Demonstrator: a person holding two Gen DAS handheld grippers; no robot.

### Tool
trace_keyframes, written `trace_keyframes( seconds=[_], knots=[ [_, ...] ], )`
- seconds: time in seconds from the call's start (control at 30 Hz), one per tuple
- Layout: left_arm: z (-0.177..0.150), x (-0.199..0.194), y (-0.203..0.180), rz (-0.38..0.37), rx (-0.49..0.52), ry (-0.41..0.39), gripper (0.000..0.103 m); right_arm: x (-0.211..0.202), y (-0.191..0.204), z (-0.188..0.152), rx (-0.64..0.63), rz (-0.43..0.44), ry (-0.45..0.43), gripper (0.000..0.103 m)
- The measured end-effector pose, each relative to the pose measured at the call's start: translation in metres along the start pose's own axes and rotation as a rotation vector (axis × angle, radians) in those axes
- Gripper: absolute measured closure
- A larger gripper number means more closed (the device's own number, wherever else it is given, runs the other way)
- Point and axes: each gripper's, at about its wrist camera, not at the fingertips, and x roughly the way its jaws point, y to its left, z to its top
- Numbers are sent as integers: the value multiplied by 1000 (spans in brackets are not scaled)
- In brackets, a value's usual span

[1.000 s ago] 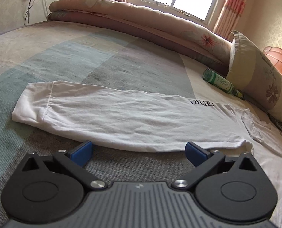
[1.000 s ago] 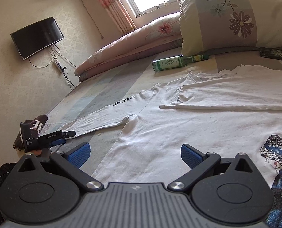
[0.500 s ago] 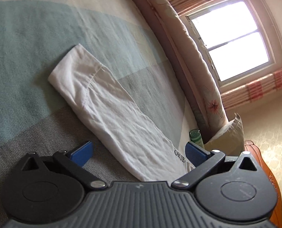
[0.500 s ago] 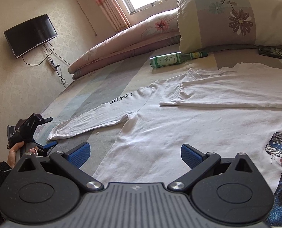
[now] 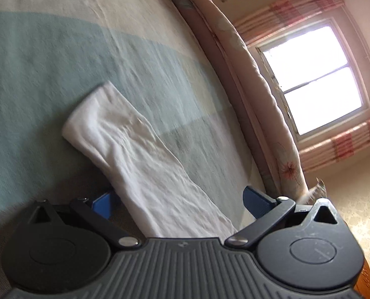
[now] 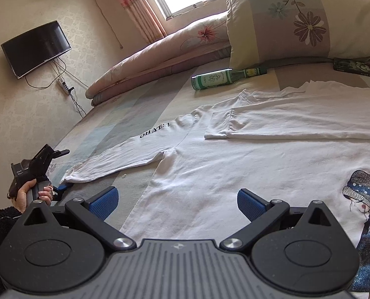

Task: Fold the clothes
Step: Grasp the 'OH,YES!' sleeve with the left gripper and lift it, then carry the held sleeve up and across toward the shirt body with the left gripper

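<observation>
The left wrist view is smeared by motion: the sleeve (image 5: pixel 145 164), the bed (image 5: pixel 35 79) and the curtains (image 5: pixel 339 147) all lack sharp edges. The sleeve's near end runs under the left gripper (image 5: pixel 177 203) body, so the rest of the shirt is out of sight there. The pillow (image 5: pixel 318 186) shows only as a sliver behind the right finger.

In the right wrist view the shirt (image 6: pixel 234 169) is cut off by the right edge, and its hem is hidden behind the right gripper (image 6: pixel 177 200). The printed figure (image 6: pixel 367 214) is partly cropped. The bottle (image 6: pixel 217 78) label is too small to read. The hand (image 6: pixel 30 194) covers the left gripper's handle; whether its fingers touch the cuff cannot be told.
</observation>
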Motion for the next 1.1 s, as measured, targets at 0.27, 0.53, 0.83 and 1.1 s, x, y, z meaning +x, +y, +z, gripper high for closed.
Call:
trace_keyframes(
  seconds=[0.27, 0.53, 0.83, 1.1],
  knots=[
    [-16, 23, -25, 19, 159, -14, 1, -3, 8, -2, -39, 5, -7, 0],
    [-18, 23, -28, 63, 251, -68, 1, -1, 2, -2, -37, -13, -15, 0],
    [-22, 40, -41, 47, 264, -92, 1, -12, 13, -4, -90, 21, -35, 0],
    [-16, 28, -47, 26, 207, -135, 1, -16, 18, -9, -134, 36, -31, 0]
  ],
)
